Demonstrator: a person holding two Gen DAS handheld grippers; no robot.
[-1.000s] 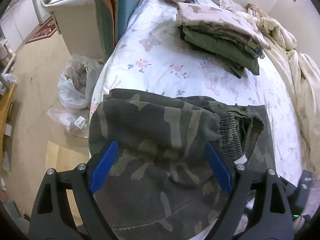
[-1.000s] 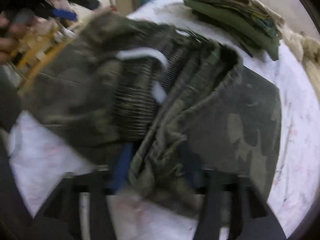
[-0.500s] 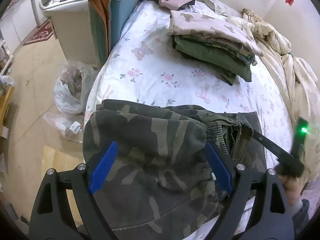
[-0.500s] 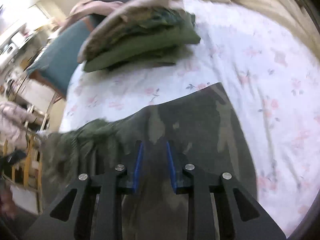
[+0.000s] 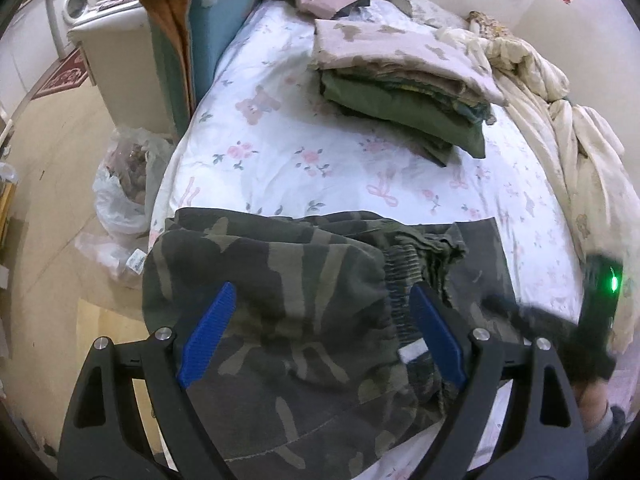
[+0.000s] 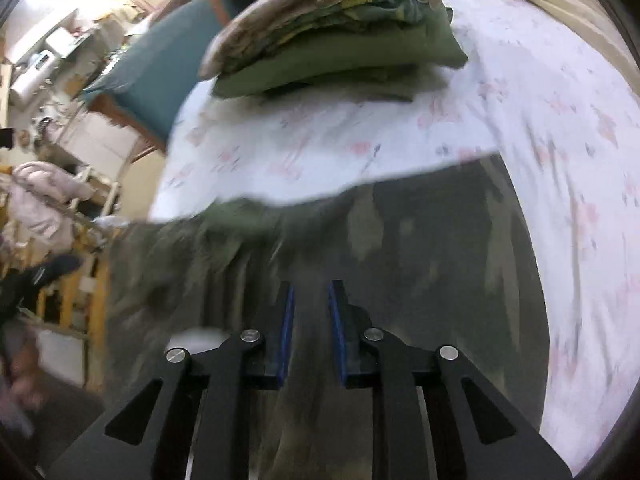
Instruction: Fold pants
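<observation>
The camouflage pants (image 5: 288, 304) lie bunched at the near end of the bed (image 5: 280, 148), on the flowered sheet, their long axis running across the left wrist view from the mattress edge on the left toward the right. The ribbed elastic waistband (image 5: 404, 268) sits right of centre, puckered and gathered, with a small white label (image 5: 414, 354) showing just below it. The cloth looks like soft, worn cotton, mottled in olive, tan and dark green, and a flat dark panel spreads out smoothly to the right of the waistband.

The left claw (image 5: 320, 336) stands spread wide, its ribbed blue pads (image 5: 206, 336) flanking the pants mound; whether they press on the cloth I cannot tell. The right claw (image 6: 311, 332) has just been closing, and its pads are now narrow with a fold of the pants clenched between them. In the left view it appears at the right edge as a dark blur with a green light.

The right wrist view is smeared by motion, so the pants' pattern there is hard to read and their left part dissolves into streaks. Farther up the bed sits a stack of folded clothes (image 5: 404, 84), olive under pale beige, and a cream quilt (image 5: 560, 120) is rumpled along the wall. The pants' near hem is cut off by the claw arms.
</observation>
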